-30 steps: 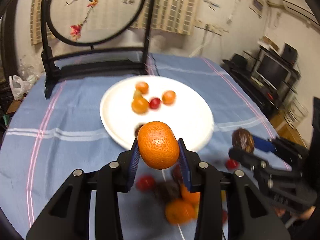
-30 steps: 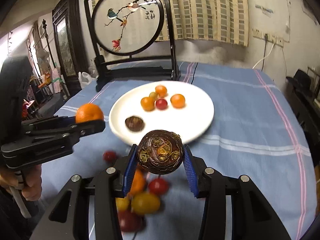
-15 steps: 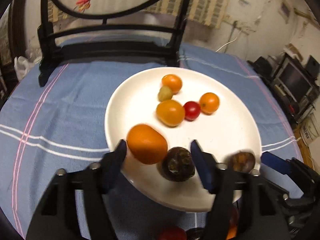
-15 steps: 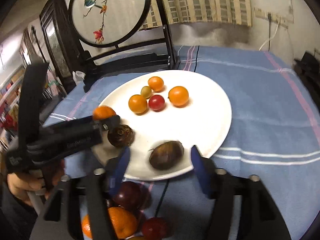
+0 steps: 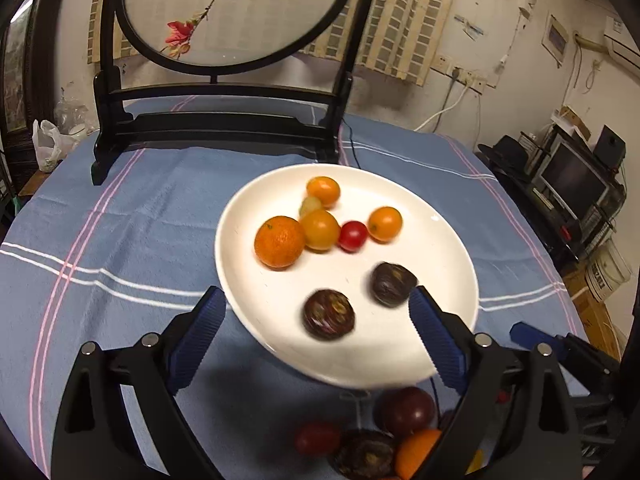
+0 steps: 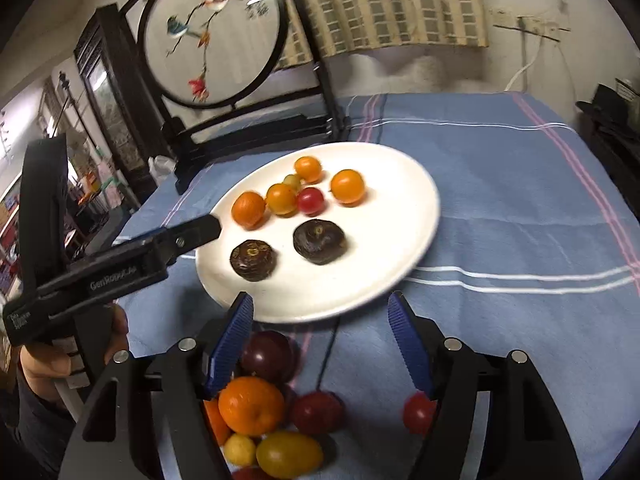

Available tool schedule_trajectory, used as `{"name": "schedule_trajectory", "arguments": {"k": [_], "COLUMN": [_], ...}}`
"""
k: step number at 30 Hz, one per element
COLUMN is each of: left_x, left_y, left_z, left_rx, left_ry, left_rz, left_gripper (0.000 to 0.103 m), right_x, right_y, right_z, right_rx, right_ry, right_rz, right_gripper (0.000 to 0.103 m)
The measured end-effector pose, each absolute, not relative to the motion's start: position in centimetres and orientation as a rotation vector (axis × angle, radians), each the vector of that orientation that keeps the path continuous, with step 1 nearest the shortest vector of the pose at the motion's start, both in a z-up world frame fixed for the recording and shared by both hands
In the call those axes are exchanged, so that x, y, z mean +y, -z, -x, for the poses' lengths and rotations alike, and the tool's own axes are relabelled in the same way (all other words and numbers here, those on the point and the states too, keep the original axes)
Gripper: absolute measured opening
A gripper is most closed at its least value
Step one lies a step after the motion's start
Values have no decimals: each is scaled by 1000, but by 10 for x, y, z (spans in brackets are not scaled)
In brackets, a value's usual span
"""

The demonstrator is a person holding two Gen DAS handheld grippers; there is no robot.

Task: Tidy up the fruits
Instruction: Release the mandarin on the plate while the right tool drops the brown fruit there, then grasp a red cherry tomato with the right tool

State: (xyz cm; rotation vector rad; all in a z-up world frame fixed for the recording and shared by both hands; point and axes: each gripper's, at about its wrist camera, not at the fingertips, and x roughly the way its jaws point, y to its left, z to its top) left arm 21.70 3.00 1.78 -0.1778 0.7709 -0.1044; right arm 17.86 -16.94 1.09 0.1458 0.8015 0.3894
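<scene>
Both grippers stand wide apart and hold nothing: the left gripper [image 5: 316, 320] over the near rim of the white plate [image 5: 448, 248], the right gripper [image 6: 320, 340] over loose fruit [image 6: 256, 404] on the blue striped tablecloth [image 6: 500, 200]. The plate carries an orange [image 5: 279, 241], small tomatoes [image 5: 352, 236] and two dark fruits [image 5: 329, 313]. Behind stands a round embroidered screen [image 5: 236, 12], with a plastered wall and a woven blind [image 6: 384, 4] beyond.

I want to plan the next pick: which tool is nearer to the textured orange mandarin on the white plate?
Left. The left tool is open beside the textured orange mandarin; the right tool is open behind the plate's near rim.
</scene>
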Motion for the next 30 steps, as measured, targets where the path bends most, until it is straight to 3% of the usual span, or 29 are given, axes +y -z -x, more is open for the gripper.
{"name": "schedule_trajectory", "arguments": {"k": [13, 22, 25, 27, 30], "left_x": [37, 53, 54, 54, 55], "left_y": [3, 10, 14, 14, 15], "left_z": [-143, -122, -125, -127, -127], "left_rx": [773, 789, 813, 819, 819], "left_ry": [81, 72, 80, 75, 65], "left_rz": [147, 183, 195, 193, 186], "left_gripper": [94, 95, 95, 95, 95], "right_x": [-213, -198, -196, -193, -192], "right_y": [10, 37, 42, 47, 48], "right_z": [-138, -141, -145, -148, -149], "right_rx": [800, 883, 898, 912, 902], "right_ry": [-236, -213, -232, -222, -194], "right_rz": [-101, -30, -32, -14, 25], "right_gripper": [73, 64, 50, 47, 34]}}
